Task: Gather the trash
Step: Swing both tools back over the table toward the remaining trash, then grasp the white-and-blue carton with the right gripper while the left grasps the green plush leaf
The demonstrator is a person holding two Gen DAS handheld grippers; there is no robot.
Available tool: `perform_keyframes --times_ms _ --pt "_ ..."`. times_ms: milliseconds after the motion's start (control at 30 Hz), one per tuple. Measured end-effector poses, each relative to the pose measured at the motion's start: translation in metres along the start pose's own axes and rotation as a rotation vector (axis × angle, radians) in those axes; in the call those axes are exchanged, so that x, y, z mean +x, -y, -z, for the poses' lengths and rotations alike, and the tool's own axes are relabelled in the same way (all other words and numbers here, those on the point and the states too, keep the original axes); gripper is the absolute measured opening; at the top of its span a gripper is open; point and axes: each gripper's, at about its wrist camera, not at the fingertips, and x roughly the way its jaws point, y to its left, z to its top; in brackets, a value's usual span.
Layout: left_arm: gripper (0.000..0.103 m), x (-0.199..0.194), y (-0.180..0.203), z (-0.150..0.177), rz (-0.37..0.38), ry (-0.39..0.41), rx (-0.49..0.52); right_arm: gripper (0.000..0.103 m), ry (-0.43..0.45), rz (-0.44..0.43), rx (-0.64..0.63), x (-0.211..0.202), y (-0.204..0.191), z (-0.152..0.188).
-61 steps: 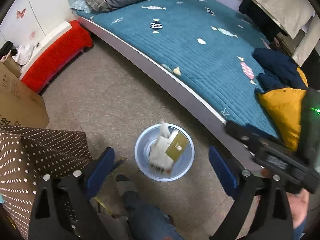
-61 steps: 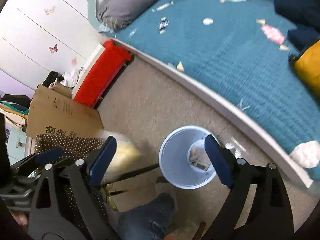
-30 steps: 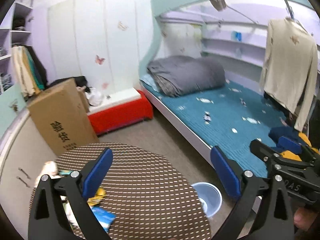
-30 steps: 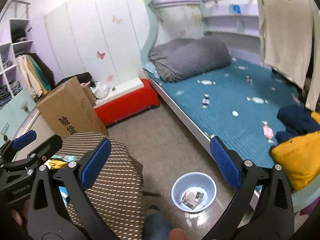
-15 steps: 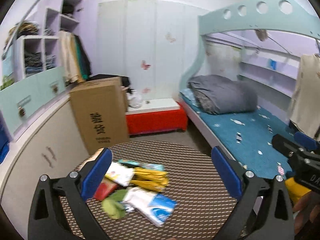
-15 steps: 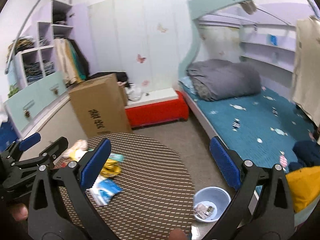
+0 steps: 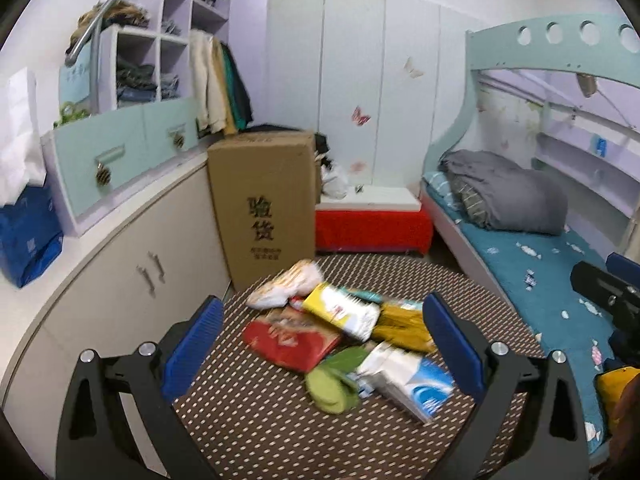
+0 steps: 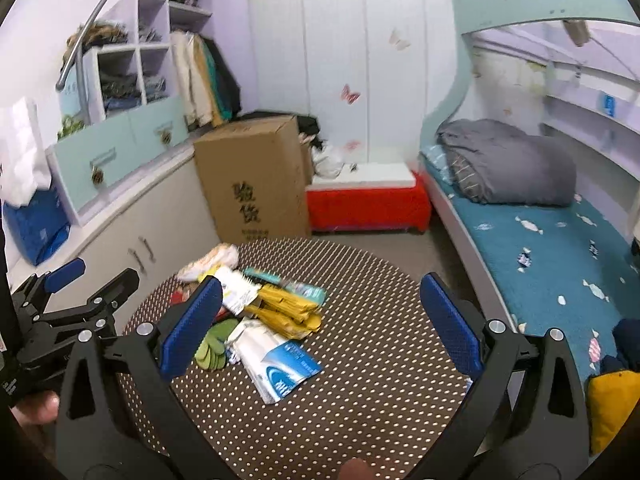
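A pile of trash lies on a round brown polka-dot table (image 7: 280,432) (image 8: 380,392): a red packet (image 7: 290,338), a yellow-white packet (image 7: 340,310), a yellow wrapper (image 7: 402,326) (image 8: 290,312), a green piece (image 7: 332,384) (image 8: 216,344), a white-blue packet (image 7: 408,378) (image 8: 280,362) and a pale bag (image 7: 286,284) (image 8: 210,262). My left gripper (image 7: 320,352) is open and empty, above the pile. My right gripper (image 8: 318,324) is open and empty over the table; the left gripper (image 8: 68,300) shows at its left.
A tall cardboard box (image 7: 266,204) stands behind the table. A red bench (image 7: 372,224) sits next to it. A bed with a teal cover (image 8: 560,248) runs along the right. Cabinets (image 7: 132,264) line the left wall.
Both views swung up from the blue bin on the floor to the table. The trash pile now lies nearer and more central between the left gripper's fingers.
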Motion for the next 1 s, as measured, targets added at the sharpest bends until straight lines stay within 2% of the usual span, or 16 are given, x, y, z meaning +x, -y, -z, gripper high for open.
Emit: perform_keyframes --times_ms 267,600,733,767,800,833,867,1000 --pt "0.098 0.043 -0.026 0.044 0.007 -0.129 -0.005 0.097 -0.155 -0.015 -0.047 0.056 -0.011 0.032" --pt "0.098 0.111 -0.016 0.086 0.072 -0.293 0.029 0.097 -0.355 -0.091 -0.09 0.126 -0.015 0.076" --pt "0.096 0.14 -0.013 0.096 0.102 -0.346 0.013 0.097 -0.399 -0.142 -0.125 0.142 -0.024 0.088" --pt "0.09 0.147 -0.013 0.099 0.113 -0.363 0.006 0.097 -0.415 -0.157 -0.142 0.146 -0.027 0.092" --pt "0.073 0.152 -0.013 0.1 0.125 -0.381 0.006 0.097 -0.423 -0.171 -0.149 0.149 -0.029 0.094" --pt "0.065 0.157 -0.012 0.102 0.14 -0.402 0.005 0.097 -0.431 -0.183 -0.155 0.152 -0.031 0.096" --pt "0.064 0.156 -0.012 0.103 0.144 -0.388 0.011 0.097 -0.443 -0.199 -0.165 0.156 -0.034 0.1" --pt "0.031 0.156 -0.012 0.104 0.175 -0.397 0.017 0.097 -0.472 -0.214 -0.208 0.172 -0.045 0.11"
